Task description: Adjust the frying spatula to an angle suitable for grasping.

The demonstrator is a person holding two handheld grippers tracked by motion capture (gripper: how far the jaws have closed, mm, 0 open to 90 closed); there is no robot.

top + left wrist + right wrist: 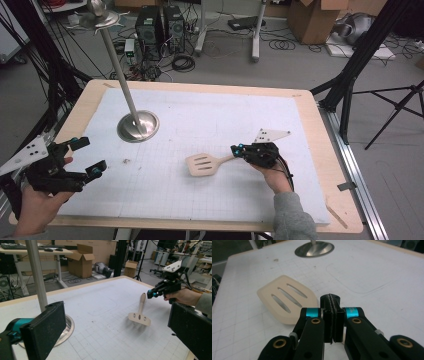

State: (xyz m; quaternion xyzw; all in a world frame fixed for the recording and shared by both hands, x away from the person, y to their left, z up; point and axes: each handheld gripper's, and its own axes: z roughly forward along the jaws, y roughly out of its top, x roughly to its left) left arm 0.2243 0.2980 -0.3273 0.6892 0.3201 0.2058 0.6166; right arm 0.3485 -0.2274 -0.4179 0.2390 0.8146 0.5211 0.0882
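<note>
A pale wooden slotted spatula [202,163] lies on the white gridded mat [210,120], head to the left and handle pointing right. My right gripper [238,149] is shut at the handle's end, its pads pressed flat together with nothing visible between them. In the right gripper view the spatula's head [287,300] lies just beyond my right gripper [331,300], and the handle is hidden under the jaws, so I cannot tell whether they touch. My left gripper [89,156] is held open near the table's left edge, with empty jaws. The left gripper view shows the spatula [140,315] and the right gripper [150,293] beside its handle tip.
A metal stand with a round base [138,126] and a tall leaning pole [117,60] stands on the mat at the back left. The wooden table edge [320,150] frames the mat. Boxes, cables and tripod legs are on the floor beyond.
</note>
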